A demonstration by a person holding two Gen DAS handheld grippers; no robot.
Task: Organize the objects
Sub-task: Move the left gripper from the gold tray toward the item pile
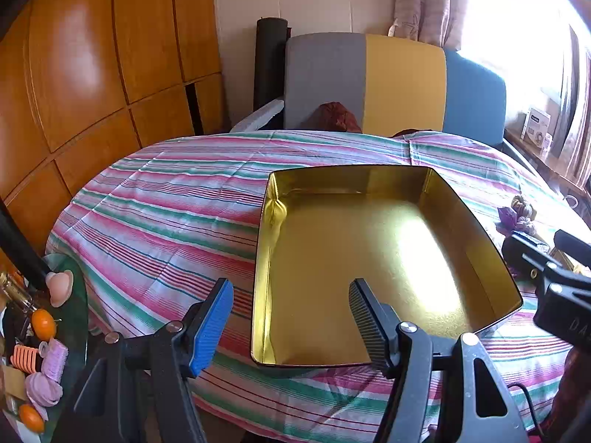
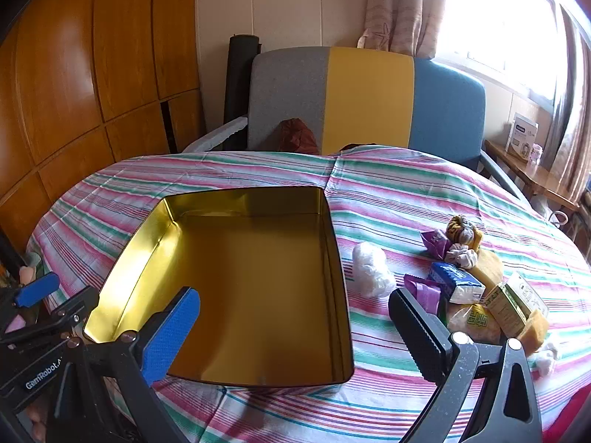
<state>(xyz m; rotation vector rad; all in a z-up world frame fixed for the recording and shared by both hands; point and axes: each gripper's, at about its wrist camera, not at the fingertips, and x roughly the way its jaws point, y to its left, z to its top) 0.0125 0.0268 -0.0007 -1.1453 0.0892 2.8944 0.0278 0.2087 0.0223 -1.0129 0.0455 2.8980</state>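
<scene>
Surface: a table under a striped cloth [image 2: 406, 192] of pink, green and white bands, creased along a fold running back from the far edge.

Landmark: an open gold tin [image 2: 236, 221], rectangular, its interior bare and reflective, resting flat on the cloth near the front edge of the table.

Items to be sorted lie on the cloth to the right of the tin, none inside it. Nearest the tin is a white crumpled wad [image 2: 371, 269], just beside its right wall. Further right, a loose cluster: a blue packet [image 2: 456, 280], a purple wrapper [image 2: 423, 289], a green and cream carton [image 2: 508, 310], a yellow and brown knotted bundle [image 2: 461, 230], and yellow pieces partly hidden under the rest.

Room: behind the tin, past the table's far edge, stands a chair [image 2: 365, 99] with a back in grey, yellow and blue panels. Left of the tin, orange wooden panelling [image 2: 74, 74] covers the wall. Right of the tin, a bright window with a patterned curtain [image 2: 402, 3].

Left gripper [image 1: 291, 313]: released, jaws apart over the tin's front left wall, nothing between them.

Right gripper [image 2: 295, 317]: released, jaws spread wide, straddling the tin's front right corner, holding nothing.
</scene>
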